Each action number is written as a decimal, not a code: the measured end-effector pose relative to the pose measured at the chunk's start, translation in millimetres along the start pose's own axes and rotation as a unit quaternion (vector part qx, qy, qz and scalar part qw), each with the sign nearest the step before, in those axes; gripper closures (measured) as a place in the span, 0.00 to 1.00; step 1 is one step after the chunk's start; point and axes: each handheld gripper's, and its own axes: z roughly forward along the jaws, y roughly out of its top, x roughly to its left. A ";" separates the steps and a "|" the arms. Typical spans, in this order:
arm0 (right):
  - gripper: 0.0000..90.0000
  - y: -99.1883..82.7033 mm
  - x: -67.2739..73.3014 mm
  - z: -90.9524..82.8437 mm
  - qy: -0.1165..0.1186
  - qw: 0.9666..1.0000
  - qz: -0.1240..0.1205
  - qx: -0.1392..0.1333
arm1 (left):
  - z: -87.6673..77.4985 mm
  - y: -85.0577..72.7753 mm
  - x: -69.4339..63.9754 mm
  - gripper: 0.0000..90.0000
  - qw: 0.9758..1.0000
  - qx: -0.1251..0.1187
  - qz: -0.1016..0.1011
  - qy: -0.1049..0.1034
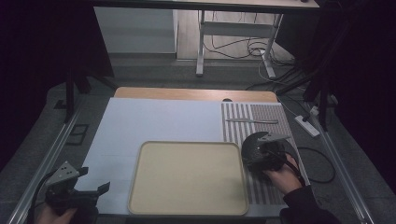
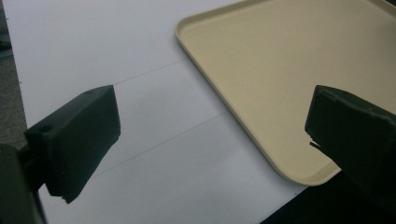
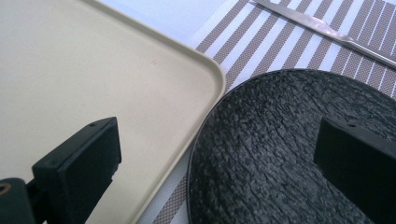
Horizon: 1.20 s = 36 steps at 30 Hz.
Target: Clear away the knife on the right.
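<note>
Right tongs (image 3: 215, 154) spread wide, poised over black plate (image 3: 280, 149) on striped mat (image 1: 275, 186), at 3 o'clock of tray (image 1: 140, 186) | left tongs (image 2: 210, 135) released, nothing held | risk: plate rim may be missed or pushed into tray edge; knife (image 1: 252, 121) at 12 may be nudged.

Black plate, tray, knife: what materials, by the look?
Black plate: matte, rough bark-like texture, so likely melamine or stoneware; hard to tell which. Tray: beige, smooth satin with a rounded molded rim, probably plastic. Knife: thin, silvery, reflective, likely steel.
</note>
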 end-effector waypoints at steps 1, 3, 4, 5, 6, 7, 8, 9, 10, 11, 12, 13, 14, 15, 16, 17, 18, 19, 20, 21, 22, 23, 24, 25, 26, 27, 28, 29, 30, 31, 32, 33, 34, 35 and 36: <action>0.02 1.0 -0.7 1.5 -0.001 1.000 0.000 0.001 | 0.0 0.0 0.0 0.03 1.000 0.000 0.000 0.000; 0.02 3.2 -2.0 4.1 -0.003 1.000 -0.001 0.002 | 0.0 0.0 0.1 0.03 1.000 0.000 0.000 0.000; 0.02 4.3 -2.7 5.4 -0.004 1.000 -0.001 0.003 | 0.0 0.0 0.1 0.03 1.000 0.000 0.000 0.000; 0.02 5.5 -3.5 6.8 -0.005 1.000 -0.001 0.004 | 0.0 0.0 0.1 0.03 1.000 0.000 0.000 0.000; 0.02 6.7 -4.2 8.1 -0.007 1.000 0.000 0.005 | 0.0 0.0 0.0 0.03 1.000 0.000 0.000 0.000; 0.02 7.8 -5.0 9.4 -0.009 1.000 0.001 0.006 | -0.1 0.0 0.0 0.03 1.000 0.000 0.000 0.000; 0.02 8.8 -6.0 10.8 -0.010 1.000 0.001 0.007 | 0.0 0.0 -0.1 0.03 1.000 0.000 0.000 0.000; 0.02 9.7 -6.9 12.4 -0.012 1.000 0.002 0.008 | 0.0 0.0 0.0 0.03 1.000 0.000 0.000 0.000; 0.02 10.7 -7.9 13.9 -0.014 1.000 0.004 0.010 | 0.0 0.0 0.0 0.03 1.000 0.000 0.000 0.000; 0.02 11.6 -9.0 15.6 -0.016 1.000 0.006 0.012 | 0.0 0.0 0.0 0.03 1.000 0.000 0.000 0.000; 0.02 12.3 -10.1 17.3 -0.016 1.000 0.008 0.013 | 0.0 0.0 0.1 0.03 1.000 0.000 0.000 0.000; 0.02 13.0 -11.2 19.0 -0.016 1.000 0.009 0.015 | 0.0 0.0 0.1 0.03 1.000 0.000 0.000 0.000; 0.02 13.8 -12.5 20.5 -0.017 1.000 0.008 0.018 | 0.0 0.0 0.1 0.03 1.000 0.000 0.000 0.000; 0.02 14.4 -13.3 22.2 -0.020 1.000 0.011 0.019 | 0.0 0.0 0.1 0.03 1.000 0.000 0.000 0.000; 0.02 15.1 -14.5 23.7 -0.021 1.000 0.013 0.019 | 0.0 0.0 0.1 0.03 1.000 0.000 0.000 0.000; 0.02 15.8 -15.8 25.0 -0.021 0.999 0.013 0.021 | 0.0 0.0 0.1 0.03 1.000 0.000 0.000 0.000; 0.02 16.3 -16.7 26.5 -0.023 0.999 0.014 0.022 | 0.0 0.0 0.1 0.03 1.000 0.000 0.000 0.000; 0.02 17.0 -17.8 27.8 -0.025 0.999 0.016 0.023 | 0.0 0.0 0.0 0.03 1.000 0.000 0.000 0.000; 0.02 17.5 -19.0 29.2 -0.025 0.999 0.017 0.025 | 0.0 0.0 0.0 0.03 1.000 0.000 0.000 0.000; 0.02 17.5 -19.0 29.2 -0.025 0.999 0.017 0.025 | 0.0 0.0 0.0 0.03 1.000 0.000 0.000 0.000; 0.02 18.6 -21.7 32.1 -0.023 0.999 0.021 0.029 | 0.1 0.0 0.0 0.03 1.000 0.000 0.000 0.000; 0.02 18.9 -22.3 33.0 -0.024 0.999 0.022 0.030 | 0.1 0.0 -0.1 0.03 1.000 0.001 0.000 0.001; 0.02 19.3 -23.4 34.3 -0.024 0.999 0.024 0.032 | 0.1 0.0 -0.1 0.03 1.000 0.001 0.000 0.000; 0.02 19.7 -24.5 35.4 -0.022 0.999 0.027 0.035 | 0.1 0.0 0.0 0.03 1.000 0.001 0.000 0.001; 0.02 19.7 -24.5 35.4 -0.022 0.999 0.027 0.035 | 0.1 0.0 0.0 0.03 1.000 0.001 0.000 0.001; 0.02 20.4 -26.5 37.8 -0.023 0.999 0.031 0.038 | 0.1 0.1 0.0 0.03 1.000 0.001 0.001 0.001; 0.02 20.8 -27.5 38.8 -0.025 0.998 0.035 0.038 | 0.1 0.1 0.0 0.03 1.000 0.001 0.001 0.001; 0.02 21.3 -28.8 39.6 -0.023 0.998 0.037 0.039 | 0.2 0.1 -0.1 0.03 1.000 0.001 0.001 0.001; 0.02 21.9 -29.8 40.4 -0.023 0.998 0.039 0.040 | 0.2 0.1 -0.1 0.03 1.000 0.001 0.001 0.001; 0.02 22.5 -31.2 41.0 -0.022 0.998 0.039 0.043 | 0.2 0.1 -0.1 0.03 1.000 0.001 0.001 0.001; 0.02 23.1 -32.2 41.8 -0.023 0.998 0.041 0.046 | 0.2 0.1 -0.1 0.03 1.000 0.001 0.002 0.001; 0.02 23.1 -32.2 41.8 -0.023 0.998 0.041 0.046 | 0.2 0.1 -0.1 0.03 1.000 0.001 0.002 0.001; 0.02 24.5 -35.2 43.4 -0.024 0.998 0.043 0.049 | 0.3 0.1 -0.1 0.03 1.000 0.001 0.002 0.001; 0.02 25.1 -36.3 43.8 -0.023 0.998 0.044 0.048 | 0.3 0.1 -0.2 0.03 1.000 0.001 0.002 0.001; 0.02 25.1 -36.3 43.8 -0.023 0.998 0.044 0.048 | 0.3 0.1 -0.2 0.03 1.000 0.001 0.002 0.001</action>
